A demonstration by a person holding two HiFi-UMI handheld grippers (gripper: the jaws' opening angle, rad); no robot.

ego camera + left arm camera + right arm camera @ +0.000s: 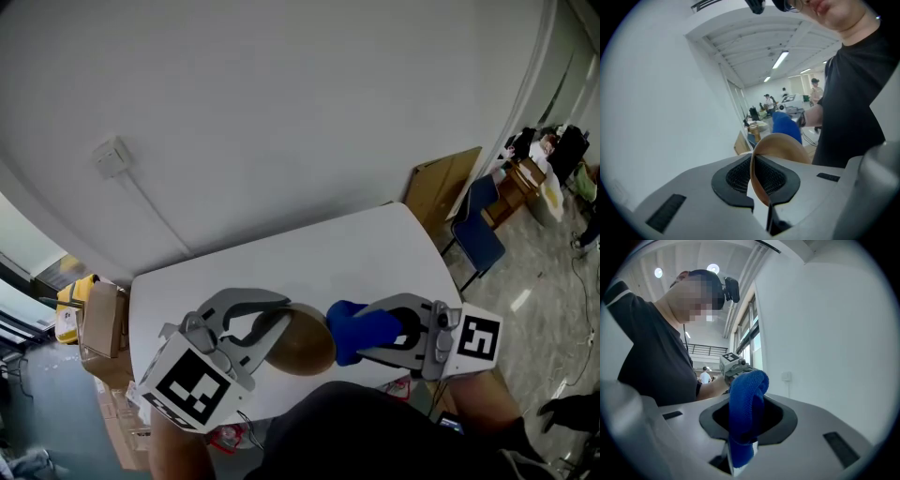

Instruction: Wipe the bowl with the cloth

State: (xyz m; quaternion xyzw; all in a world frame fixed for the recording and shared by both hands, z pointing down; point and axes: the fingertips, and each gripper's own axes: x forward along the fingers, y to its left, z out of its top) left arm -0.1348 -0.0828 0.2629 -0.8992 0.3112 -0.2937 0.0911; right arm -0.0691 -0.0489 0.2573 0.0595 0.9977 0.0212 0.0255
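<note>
White table [281, 253] against a plain white wall [281, 94], wall socket [111, 157] up left with a cable run going down toward the table. Blue chair [478, 230] and a wooden board [445, 187] past the table's right end, cardboard boxes [101, 319] off the left end.

Left gripper [274, 326]: clamped on the brown bowl [302, 349]. Left gripper view confirms it: the thin rim runs edge-on between the two black pads [736, 177], jaws nearly together, and the rest of the bowl [780, 147] curves out beyond them. The bowl is off the table, held in the air close to the person's torso, over the near table edge.

Right gripper [386, 339]: clenched on the blue cloth [361, 328]. In the right gripper view the cloth [745, 413] is bunched between the jaws, a folded loop sticking out past them and a tail hanging below.

Grippers face each other, left one's marker cube [731, 363] visible behind the cloth. From the head view the cloth sits right at the bowl's right edge. From the left gripper view the cloth [785, 126] shows just behind the bowl's far rim. Can't confirm actual contact.
</note>
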